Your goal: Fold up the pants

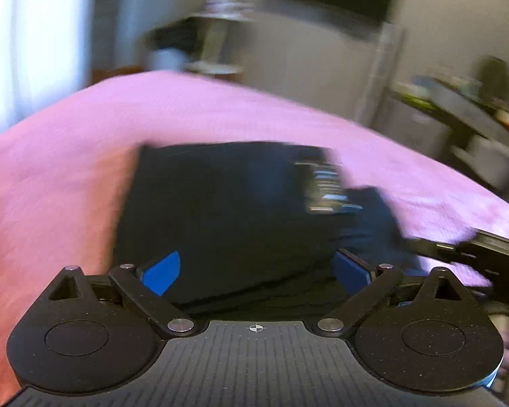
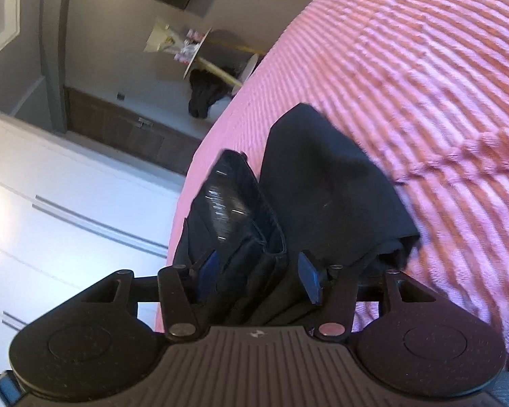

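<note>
Dark navy pants [image 1: 227, 203] lie folded in a block on the pink bedspread [image 1: 68, 156]. My left gripper [image 1: 256, 269] hovers just above their near edge with its blue pads [image 1: 163, 271] wide apart and empty. My right gripper [image 2: 258, 271] has its blue pads [image 2: 308, 281] on either side of a bunched fold of the pants [image 2: 325, 186] and holds it lifted off the bed. The right gripper's body also shows at the right edge of the left wrist view [image 1: 485, 254]. The left wrist view is motion-blurred.
The pink ribbed bedspread [image 2: 407, 68] fills most of both views. Beyond the bed's edge are white wardrobe doors [image 2: 51, 203], a small round side table [image 2: 200, 51] with items, and dark clutter on shelves [image 1: 458, 108] at right.
</note>
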A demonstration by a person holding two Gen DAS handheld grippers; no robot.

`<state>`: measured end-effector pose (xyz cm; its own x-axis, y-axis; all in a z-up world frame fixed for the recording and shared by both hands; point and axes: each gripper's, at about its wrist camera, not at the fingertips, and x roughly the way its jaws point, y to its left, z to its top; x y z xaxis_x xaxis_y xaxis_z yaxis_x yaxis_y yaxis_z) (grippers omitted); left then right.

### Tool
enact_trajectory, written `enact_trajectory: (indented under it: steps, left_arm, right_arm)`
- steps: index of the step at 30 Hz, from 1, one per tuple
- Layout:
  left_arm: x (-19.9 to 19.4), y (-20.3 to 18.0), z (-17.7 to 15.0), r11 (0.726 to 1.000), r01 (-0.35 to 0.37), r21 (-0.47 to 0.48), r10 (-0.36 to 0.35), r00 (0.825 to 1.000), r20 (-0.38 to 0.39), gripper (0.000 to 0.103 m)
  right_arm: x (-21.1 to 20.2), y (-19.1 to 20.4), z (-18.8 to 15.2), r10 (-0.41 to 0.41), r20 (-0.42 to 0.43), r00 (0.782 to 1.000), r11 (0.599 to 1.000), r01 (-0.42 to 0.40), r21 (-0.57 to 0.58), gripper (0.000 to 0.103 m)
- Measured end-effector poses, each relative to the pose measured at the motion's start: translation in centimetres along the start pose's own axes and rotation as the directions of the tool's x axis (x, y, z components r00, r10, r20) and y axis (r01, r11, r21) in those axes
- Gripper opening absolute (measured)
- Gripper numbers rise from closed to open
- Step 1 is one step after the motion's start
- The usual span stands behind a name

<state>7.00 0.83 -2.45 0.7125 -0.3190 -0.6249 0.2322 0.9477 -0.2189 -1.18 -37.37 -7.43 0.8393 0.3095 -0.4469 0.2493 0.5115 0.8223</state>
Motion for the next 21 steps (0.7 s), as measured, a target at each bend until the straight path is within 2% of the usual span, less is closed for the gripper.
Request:
enact_trajectory:
  steps: [1,3,5,8,9,10,14,17,18,20,21]
  left_arm:
    - [0.1,1.4,-0.4,0.997,-0.056,-0.052,0.055,0.998,-0.01,0.1]
    - [0.4,4.3,-0.9,0.973,-0.136,-0.185,0.131,0.991,-0.038,0.1]
    - [0.8,6.6,-1.1,0.937,-0.179,-0.301,0.169,0.984,-0.058,0.1]
    - [0.9,8.6,-2.1,0.884,-0.197,-0.425,0.181,0.98,-0.078,0.1]
    - [1.0,8.8,-2.2,0.879,-0.192,-0.437,0.176,0.981,-0.076,0.1]
    - [1.3,9.0,-2.3,0.877,-0.189,-0.441,0.172,0.982,-0.077,0.1]
    - [2.2,9.0,-2.8,0.876,-0.188,-0.444,0.153,0.982,-0.114,0.1]
    - [2.7,8.8,-3.4,0.865,-0.182,-0.467,0.142,0.983,-0.119,0.1]
    - [2.5,8.9,-3.5,0.862,-0.179,-0.473,0.14,0.983,-0.118,0.1]
    - [2.3,9.1,-3.7,0.855,-0.171,-0.489,0.134,0.985,-0.11,0.1]
    - [2.2,9.2,-3.8,0.853,-0.166,-0.495,0.132,0.986,-0.104,0.1]
  right_arm:
    - [0.5,0.3,0.2,-0.001,-0.014,1.0,1.0,0.001,-0.01,0.053]
    - [1.6,0.9,0.5,0.007,-0.039,0.999,1.0,-0.007,0.0,0.056]
    - [3.1,1.4,0.8,-0.002,-0.065,0.998,1.0,0.004,0.022,0.06]
    - [5.6,1.6,1.0,-0.099,-0.096,0.99,0.994,0.102,0.032,0.061]
    - [6.5,1.6,1.1,-0.136,-0.106,0.985,0.99,0.14,0.033,0.061]
    - [6.9,1.6,1.0,-0.134,-0.104,0.986,0.99,0.138,0.037,0.062]
    - [8.8,1.9,1.4,-0.087,-0.128,0.988,0.992,0.098,0.077,0.075]
    - [10.0,2.0,1.8,-0.073,-0.153,0.985,0.992,0.087,0.086,0.076]
    - [10.3,2.0,1.9,-0.064,-0.16,0.985,0.993,0.08,0.091,0.075]
    - [10.8,2.0,2.1,-0.059,-0.179,0.982,0.993,0.076,0.089,0.049]
    - [11.0,1.6,2.0,-0.031,-0.192,0.981,0.994,0.05,0.099,0.037]
